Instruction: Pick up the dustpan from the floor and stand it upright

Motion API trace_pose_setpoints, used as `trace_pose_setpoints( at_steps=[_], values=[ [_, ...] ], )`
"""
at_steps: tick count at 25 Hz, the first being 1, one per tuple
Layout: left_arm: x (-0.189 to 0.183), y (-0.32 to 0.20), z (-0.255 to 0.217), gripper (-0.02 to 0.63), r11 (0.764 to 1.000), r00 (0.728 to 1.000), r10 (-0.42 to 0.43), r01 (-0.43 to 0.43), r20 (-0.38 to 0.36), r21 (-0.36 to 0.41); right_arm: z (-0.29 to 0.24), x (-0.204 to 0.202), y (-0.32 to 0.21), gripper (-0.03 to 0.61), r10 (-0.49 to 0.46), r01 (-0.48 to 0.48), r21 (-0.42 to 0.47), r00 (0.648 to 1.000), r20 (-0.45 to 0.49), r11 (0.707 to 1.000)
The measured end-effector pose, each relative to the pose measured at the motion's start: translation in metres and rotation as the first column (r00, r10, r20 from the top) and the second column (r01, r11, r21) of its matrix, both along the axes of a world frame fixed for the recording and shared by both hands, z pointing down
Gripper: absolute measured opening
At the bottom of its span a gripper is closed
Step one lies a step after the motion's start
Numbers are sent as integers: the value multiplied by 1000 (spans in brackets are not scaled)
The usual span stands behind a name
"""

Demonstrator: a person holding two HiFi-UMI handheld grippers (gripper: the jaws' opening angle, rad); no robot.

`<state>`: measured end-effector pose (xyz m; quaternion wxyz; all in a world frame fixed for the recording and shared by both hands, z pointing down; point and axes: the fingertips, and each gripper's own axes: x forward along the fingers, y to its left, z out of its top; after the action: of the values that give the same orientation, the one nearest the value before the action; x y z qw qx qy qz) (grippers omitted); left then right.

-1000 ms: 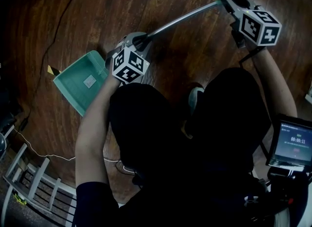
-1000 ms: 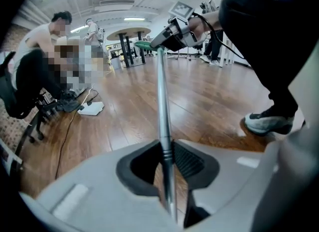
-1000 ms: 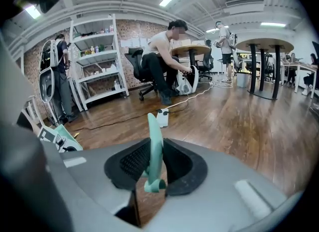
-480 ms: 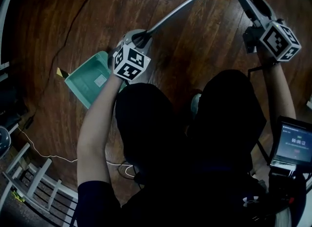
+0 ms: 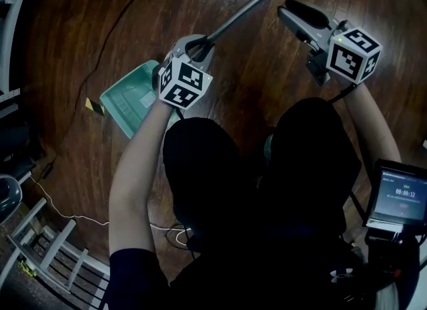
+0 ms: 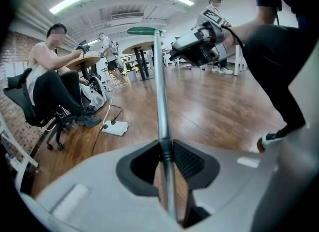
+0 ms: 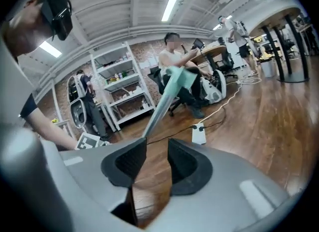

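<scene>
Clamping the dustpan (image 5: 130, 95) pole (image 5: 247, 12): left gripper (image 5: 197, 47), pan low at left of the knees. Right gripper (image 5: 293, 10) sits beside the pole top, jaws just been closing (half apart, nothing between). Cable (image 5: 73, 219) and rack (image 5: 63, 259) lie well apart.

In the head view, the left gripper (image 5: 195, 47) and the forearm behind it cover the near corner of the green dustpan (image 5: 130, 97) and the foot of its handle (image 5: 257, 3). The screen (image 5: 399, 194) is cut by the right edge, and the white rack (image 5: 40, 239) by the lower left.
</scene>
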<state>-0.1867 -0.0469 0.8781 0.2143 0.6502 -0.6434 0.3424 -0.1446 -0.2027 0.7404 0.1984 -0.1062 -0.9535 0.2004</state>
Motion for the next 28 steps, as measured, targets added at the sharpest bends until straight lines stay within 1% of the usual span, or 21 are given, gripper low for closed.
trace_pose_setpoints(
  at_steps=[3, 6, 7, 9, 14, 19, 20, 22, 24, 27, 28],
  values=[
    [0, -12, -12, 94, 1000, 1000, 15, -15, 13, 19, 0, -15, 23, 138, -91, 91, 10, 996, -3, 996],
    [-1, -24, -24, 92, 999, 1000, 10, -11, 23, 42, -3, -26, 35, 140, -133, 133, 18, 991, 1, 991],
    [-1, -28, -28, 91, 999, 1000, 5, -6, 25, 49, -5, -29, 38, 147, -139, 139, 32, 990, 5, 990],
    [-5, -34, -34, 91, 998, 999, -8, 6, 31, 62, -11, -36, 40, 184, -141, 140, 66, 990, 20, 988],
    [-18, -44, -50, 89, 993, 998, -59, 56, 33, 100, -37, -53, 50, 189, -165, 156, 94, 982, 89, 983],
    [-22, -54, -68, 89, 990, 998, -62, 58, 30, 128, -64, -73, 58, 189, -186, 171, 115, 973, 139, 979],
    [-23, -55, -73, 89, 989, 997, -65, 61, 30, 133, -71, -76, 59, 184, -181, 164, 118, 972, 152, 979],
    [-26, -57, -79, 89, 988, 997, -68, 62, 35, 142, -82, -80, 57, 133, -162, 140, 127, 970, 182, 982],
    [-27, -60, -83, 89, 987, 997, -68, 60, 46, 150, -89, -81, 58, 107, -149, 121, 143, 967, 205, 982],
    [-26, -62, -88, 98, 985, 996, -57, 45, 68, 169, -98, -82, 59, 101, -144, 112, 146, 963, 228, 983],
    [-25, -60, -87, 125, 985, 996, -49, 37, 69, 167, -101, -84, 59, 100, -145, 113, 144, 962, 233, 983]
  ],
)
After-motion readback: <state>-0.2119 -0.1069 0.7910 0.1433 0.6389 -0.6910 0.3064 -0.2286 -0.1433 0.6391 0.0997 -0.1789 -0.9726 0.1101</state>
